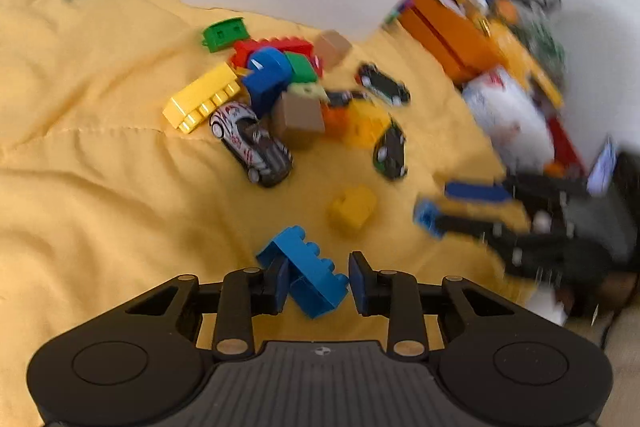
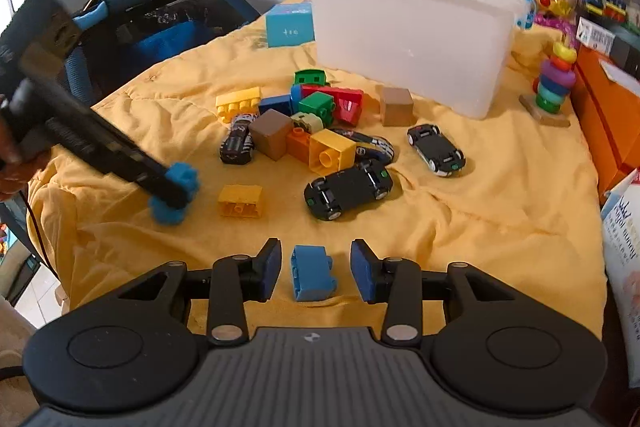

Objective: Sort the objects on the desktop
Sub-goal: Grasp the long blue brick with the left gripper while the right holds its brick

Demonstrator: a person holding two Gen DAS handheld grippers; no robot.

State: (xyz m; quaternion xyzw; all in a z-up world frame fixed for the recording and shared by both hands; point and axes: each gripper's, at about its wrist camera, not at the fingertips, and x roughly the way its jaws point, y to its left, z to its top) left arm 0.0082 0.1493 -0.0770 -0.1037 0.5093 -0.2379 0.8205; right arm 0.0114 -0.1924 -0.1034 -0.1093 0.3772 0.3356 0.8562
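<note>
The left gripper has its fingers apart around a tilted blue studded brick on the yellow cloth; the right gripper straddles a smaller blue brick, pads clear, fingers spread; the white plastic bin stands behind the toy pile.

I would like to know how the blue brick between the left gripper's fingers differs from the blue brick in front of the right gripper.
The left gripper has the long blue brick between its fingers, tilted, though the grip is unclear; it also shows in the right view. The short blue brick lies on the yellow cloth between the right gripper's open fingers, touching neither. The first is longer, with a row of studs; the second is stubby. Both are the same mid-blue plastic.
</note>
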